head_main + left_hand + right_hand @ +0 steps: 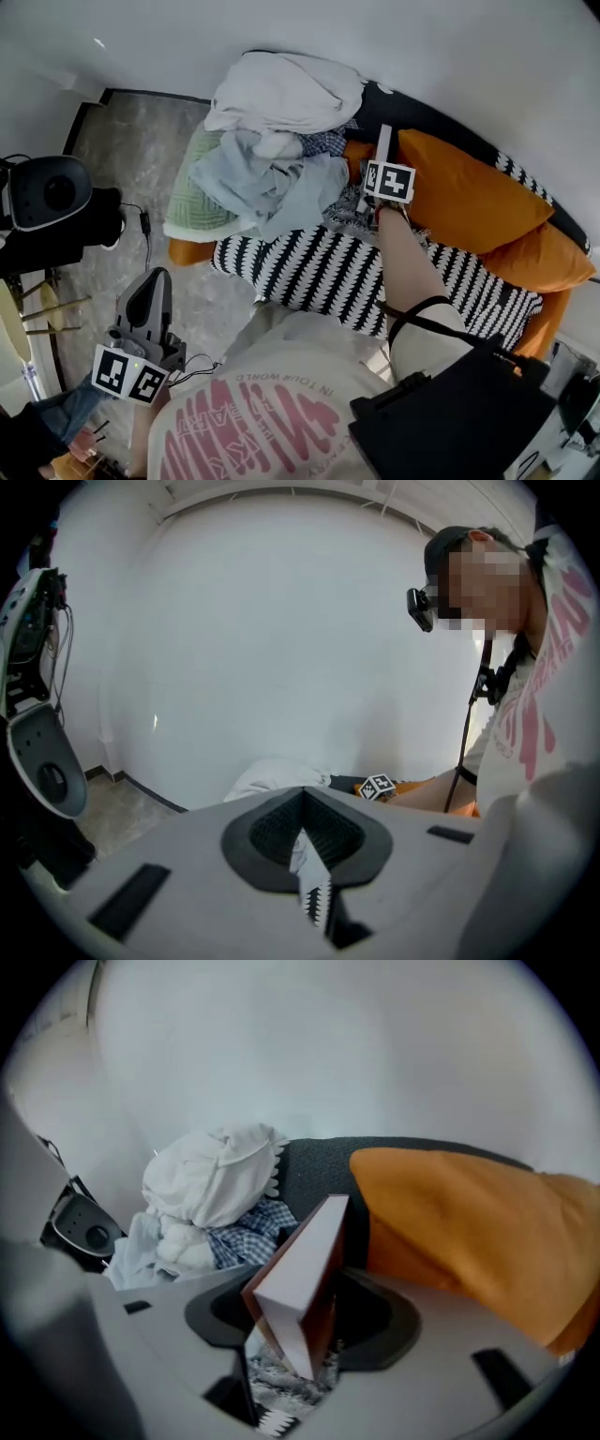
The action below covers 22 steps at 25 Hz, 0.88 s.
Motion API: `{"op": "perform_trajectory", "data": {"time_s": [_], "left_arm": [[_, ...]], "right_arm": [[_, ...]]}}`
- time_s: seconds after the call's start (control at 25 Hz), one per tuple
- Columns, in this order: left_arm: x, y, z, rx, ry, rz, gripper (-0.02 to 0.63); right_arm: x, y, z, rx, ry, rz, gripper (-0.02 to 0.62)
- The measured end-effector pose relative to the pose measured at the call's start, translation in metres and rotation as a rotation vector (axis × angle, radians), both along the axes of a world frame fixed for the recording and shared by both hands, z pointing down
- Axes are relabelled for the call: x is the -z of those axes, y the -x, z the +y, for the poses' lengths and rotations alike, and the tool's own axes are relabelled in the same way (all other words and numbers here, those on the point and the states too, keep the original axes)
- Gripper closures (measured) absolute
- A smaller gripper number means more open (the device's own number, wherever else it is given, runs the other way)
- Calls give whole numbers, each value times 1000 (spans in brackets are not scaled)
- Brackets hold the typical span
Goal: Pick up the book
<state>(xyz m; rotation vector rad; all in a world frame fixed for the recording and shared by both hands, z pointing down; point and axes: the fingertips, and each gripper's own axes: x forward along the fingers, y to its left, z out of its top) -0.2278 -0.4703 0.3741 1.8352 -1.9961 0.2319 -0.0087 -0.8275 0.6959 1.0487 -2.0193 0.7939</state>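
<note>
Your right gripper [309,1321] was clamped on the book [298,1274], which stood tilted on edge between its jaws above the striped blanket [319,267], just beside the orange cushion [469,1232]. Your left gripper [302,829] hung empty, its jaws together, well apart from the book.

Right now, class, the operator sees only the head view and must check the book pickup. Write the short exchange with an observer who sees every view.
Operator: Is the book really in the right hand-held gripper?
Observer: Yes. In the right gripper view it stands tilted between the jaws, which seem to press on its covers.
Operator: What does it look like close up?
Observer: Reddish-brown cover, with the white page edge facing the camera.
Operator: Is the left hand-held gripper carrying anything?
Observer: No. Its own view shows the jaw tips meeting with nothing held.
</note>
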Motion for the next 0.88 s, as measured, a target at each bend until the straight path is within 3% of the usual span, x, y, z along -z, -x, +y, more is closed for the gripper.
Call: {"op": "perform_trajectory", "data": {"time_s": [0.08, 0.16, 0.28, 0.52, 0.88], "left_arm": [[1, -3, -1, -14, -2, -4, 598], [2, -6, -1, -31, 1, -6, 598], [2, -9, -3, -45, 3, 0, 598], [-2, -6, -8, -51, -33, 37, 598], [-2, -27, -24, -185, -124, 79, 598]], "right_arm": [[-2, -8, -2, 16, -17, 92, 370], [-8, -13, 1, 18, 12, 102, 373], [-10, -22, 3, -26, 46, 43, 395], [12, -42, 13, -61, 0, -16, 433], [64, -65, 59, -109, -12, -197, 436]]}}
